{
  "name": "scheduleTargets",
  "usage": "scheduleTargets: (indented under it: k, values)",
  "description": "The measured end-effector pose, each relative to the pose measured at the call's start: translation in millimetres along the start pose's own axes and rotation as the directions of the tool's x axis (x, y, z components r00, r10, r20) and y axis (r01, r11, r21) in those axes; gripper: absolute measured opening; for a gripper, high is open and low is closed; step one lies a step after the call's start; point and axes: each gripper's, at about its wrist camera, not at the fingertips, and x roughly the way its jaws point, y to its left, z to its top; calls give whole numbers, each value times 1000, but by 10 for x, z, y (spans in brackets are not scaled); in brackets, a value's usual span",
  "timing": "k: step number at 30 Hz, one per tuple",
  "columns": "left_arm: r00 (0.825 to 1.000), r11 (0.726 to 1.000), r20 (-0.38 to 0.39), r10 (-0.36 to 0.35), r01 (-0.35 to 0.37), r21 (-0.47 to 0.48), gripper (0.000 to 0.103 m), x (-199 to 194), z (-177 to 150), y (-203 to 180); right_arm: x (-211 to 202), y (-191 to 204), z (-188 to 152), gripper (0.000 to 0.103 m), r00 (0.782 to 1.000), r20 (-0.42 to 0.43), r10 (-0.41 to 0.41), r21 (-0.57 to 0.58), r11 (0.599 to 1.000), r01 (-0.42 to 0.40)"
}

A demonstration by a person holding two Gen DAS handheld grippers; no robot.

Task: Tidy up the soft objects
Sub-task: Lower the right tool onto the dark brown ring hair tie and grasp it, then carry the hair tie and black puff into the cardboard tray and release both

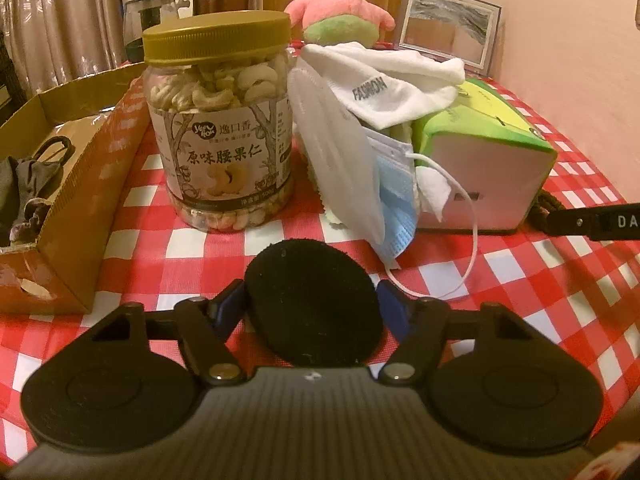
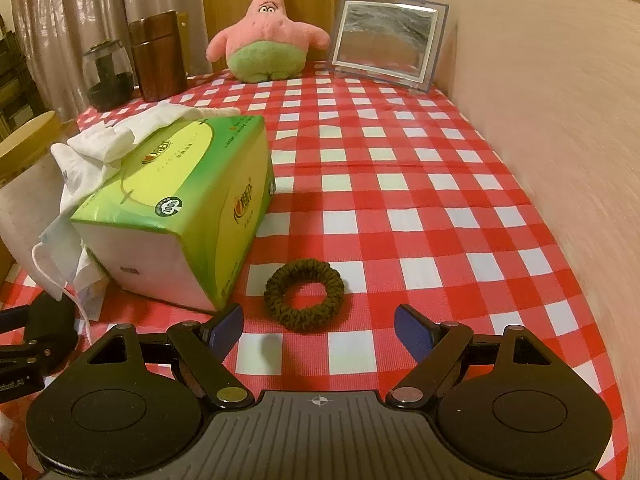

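Observation:
A black round fabric pad [image 1: 312, 304] sits between the blue fingertips of my left gripper [image 1: 311, 305], which is shut on its edges just above the checked tablecloth [image 1: 520, 300]. Behind it lie a white face mask [image 1: 340, 152], a blue face mask [image 1: 396, 208] and a white sock [image 1: 384, 80], heaped against a green tissue box [image 1: 488, 152]. In the right wrist view a dark knitted hair scrunchie [image 2: 304, 294] lies flat on the cloth just ahead of my right gripper [image 2: 320, 328], which stands open and holds nothing. A pink star plush [image 2: 266, 40] sits at the back.
A cashew jar [image 1: 220, 132] stands left of the masks. At the left edge is an open cardboard box [image 1: 72, 208] holding dark items. A picture frame [image 2: 386, 40], a brown canister [image 2: 158, 56] and a glass jar [image 2: 106, 76] line the back. A wall [image 2: 560, 120] runs along the right.

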Motion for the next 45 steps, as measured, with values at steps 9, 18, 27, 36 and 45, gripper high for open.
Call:
scheduleTargets:
  k: [9, 18, 27, 36, 45]
  values:
    - [1000, 1000, -2, -24, 24, -5, 65, -77, 5, 56, 85, 14, 64, 82, 1000, 5, 8, -18, 1000, -8]
    - [1000, 999, 6, -29, 29, -17, 65, -106, 40, 85, 261, 91, 135, 81, 1000, -5, 13, -67, 998, -14]
    - [999, 999, 6, -35, 35, -28, 65, -110, 40, 109, 313, 102, 119, 43, 999, -36, 1, -75, 997, -3]
    - [999, 999, 10, -36, 37, -29, 65, -168, 60, 121, 180, 102, 110, 19, 999, -31, -32, -31, 999, 31]
    - [999, 999, 29, -36, 36, -28, 65, -356, 98, 170, -211, 227, 21, 18, 998, 27, -50, -30, 998, 51]
